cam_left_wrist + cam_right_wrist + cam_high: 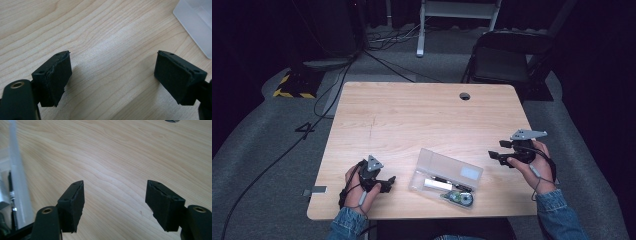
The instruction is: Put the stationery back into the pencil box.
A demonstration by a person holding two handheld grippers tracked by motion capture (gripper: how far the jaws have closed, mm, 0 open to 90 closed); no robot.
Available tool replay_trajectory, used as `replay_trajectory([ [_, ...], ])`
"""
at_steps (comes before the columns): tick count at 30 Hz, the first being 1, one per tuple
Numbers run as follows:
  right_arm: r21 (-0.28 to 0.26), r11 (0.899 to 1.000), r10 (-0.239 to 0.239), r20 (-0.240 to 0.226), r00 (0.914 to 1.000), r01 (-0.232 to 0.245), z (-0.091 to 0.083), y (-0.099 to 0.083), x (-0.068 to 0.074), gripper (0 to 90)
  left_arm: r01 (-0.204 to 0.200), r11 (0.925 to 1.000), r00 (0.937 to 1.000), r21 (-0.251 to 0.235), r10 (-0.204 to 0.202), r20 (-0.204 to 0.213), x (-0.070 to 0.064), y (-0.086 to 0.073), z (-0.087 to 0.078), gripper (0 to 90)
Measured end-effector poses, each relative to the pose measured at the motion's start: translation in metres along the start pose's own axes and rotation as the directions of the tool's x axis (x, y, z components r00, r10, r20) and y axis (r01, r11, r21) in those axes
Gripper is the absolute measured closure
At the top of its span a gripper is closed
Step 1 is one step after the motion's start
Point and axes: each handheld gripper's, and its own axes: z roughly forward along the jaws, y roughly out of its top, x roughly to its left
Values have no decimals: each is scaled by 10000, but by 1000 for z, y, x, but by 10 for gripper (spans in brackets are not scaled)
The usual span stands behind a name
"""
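Denim sleeves are seen entering from the bottom of the high view, each hand holding a gripper over a light wooden table (412, 115). On the left, the left gripper (388, 182) is held low near the front edge, its jaws pointed toward a clear plastic case (446, 177) that lies open just beside it. Inside the case a white bar-shaped item (438, 184), a dark pen (452, 183) and a round tape dispenser (460, 198) can be made out. On the right, the right gripper (493, 156) is held near the table's right edge, pointed toward the case from the other side and apart from it. A cable hole (465, 96) is seen near the far edge, and a black folding chair (502, 57) stands beyond the table.

From the left gripper view, the jaws of the left gripper (112, 76) are spread wide over bare wood with nothing between them; a corner of the case (195, 22) is seen at upper right.

From the right gripper view, the jaws of the right gripper (115, 202) are likewise spread wide and empty, with the case (17, 182) at the left edge.
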Motion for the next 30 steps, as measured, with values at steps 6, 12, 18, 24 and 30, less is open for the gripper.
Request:
replay_trajectory([
  [6,91,9993,349,312,9989,-352,8,-14,-15,329,-54,10000,10000,4,54,-30,0,0,0,148],
  [12,201,9979,603,550,9967,-615,18,-26,-27,329,-45,10000,10000,9,45,-26,0,0,0,148],
  [18,259,9968,732,671,9951,-751,29,-36,-35,329,-60,10000,10000,-21,60,-47,0,0,0,147],
  [24,415,9964,706,692,9951,-736,38,-44,-38,329,-62,10000,10000,-22,62,-51,0,0,0,147],
  [30,603,9959,630,718,9954,-674,46,-48,-37,316,-62,10000,10000,-21,62,-48,0,0,0,147],
])
